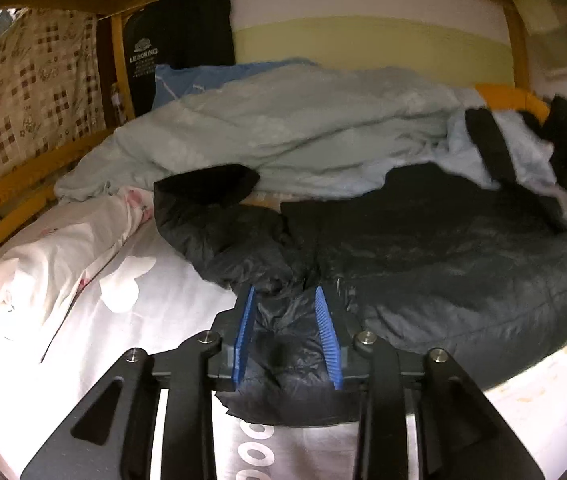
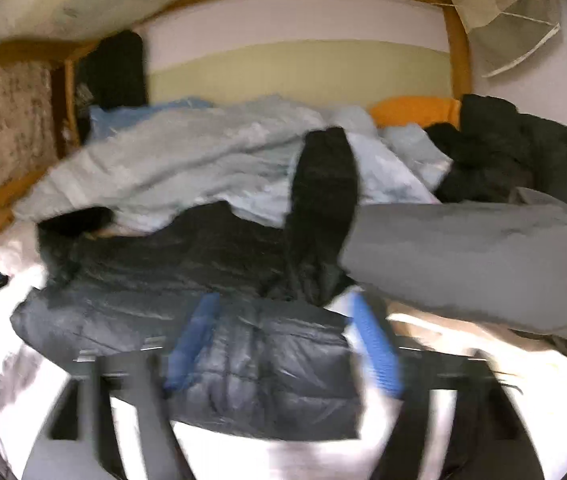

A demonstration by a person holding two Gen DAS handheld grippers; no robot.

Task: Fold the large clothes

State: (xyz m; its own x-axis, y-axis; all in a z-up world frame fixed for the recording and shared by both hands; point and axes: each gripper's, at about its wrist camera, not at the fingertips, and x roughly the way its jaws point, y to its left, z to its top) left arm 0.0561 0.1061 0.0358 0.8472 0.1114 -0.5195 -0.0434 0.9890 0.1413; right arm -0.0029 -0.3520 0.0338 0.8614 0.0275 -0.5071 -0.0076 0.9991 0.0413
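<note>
A dark puffer jacket (image 1: 443,248) lies spread across the white bed sheet (image 1: 171,292), one sleeve (image 1: 203,200) bent up to the left. My left gripper (image 1: 284,294) stands open low over the jacket's near left corner, with crumpled jacket fabric lying between its blue pads (image 1: 244,336). In the blurred right wrist view the same jacket (image 2: 163,264) fills the middle, its other sleeve (image 2: 323,200) running up over the bedding. My right gripper (image 2: 283,300) is open around the jacket's near hem, and white sheet shows beside its right pad (image 2: 377,348).
A pale green quilt (image 1: 283,128) is heaped behind the jacket. A white pillow with pink print (image 1: 51,256) lies at the left by the wooden bed rail (image 1: 3,200). A grey garment (image 2: 483,256) and a dark clothes pile (image 2: 503,152) lie at the right.
</note>
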